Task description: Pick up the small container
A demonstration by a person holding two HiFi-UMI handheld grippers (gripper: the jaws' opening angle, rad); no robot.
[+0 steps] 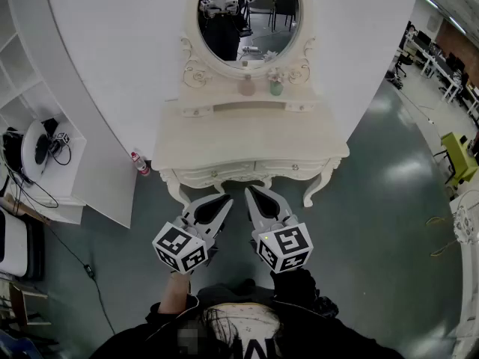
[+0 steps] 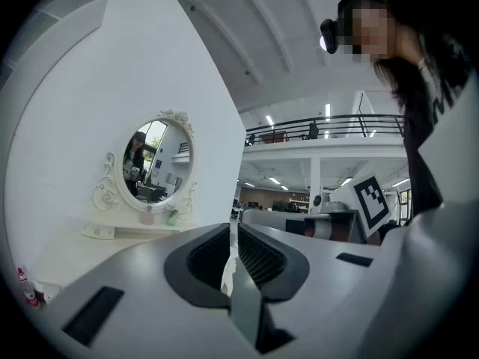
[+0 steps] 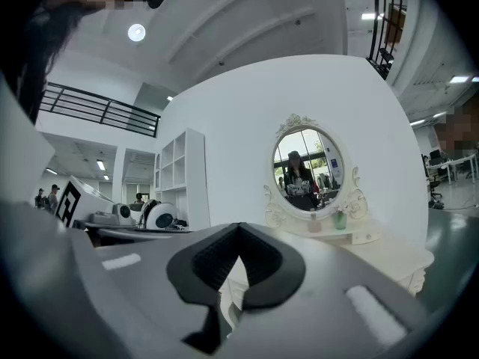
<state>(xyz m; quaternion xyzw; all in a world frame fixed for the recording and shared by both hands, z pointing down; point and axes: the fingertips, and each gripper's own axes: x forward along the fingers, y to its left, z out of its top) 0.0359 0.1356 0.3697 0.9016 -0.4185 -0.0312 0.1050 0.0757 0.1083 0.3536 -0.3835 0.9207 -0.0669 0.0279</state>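
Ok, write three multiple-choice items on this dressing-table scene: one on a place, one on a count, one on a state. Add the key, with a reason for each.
1. Where does the pink container stand?
A. on the floor
B. in an open drawer
C. on the shelf under the mirror

2. How many small containers stand on that shelf?
A. one
B. two
C. four

3. How do the jaws of the left gripper and the right gripper stand?
A. both shut, nothing between them
B. both wide open
C. the left shut on a container

Key:
1 C: it sits on the ledge just below the mirror frame.
2 B: only the pink one and the green container beside it show there.
3 A: each gripper view shows the pads meeting, empty, short of the dressing table.
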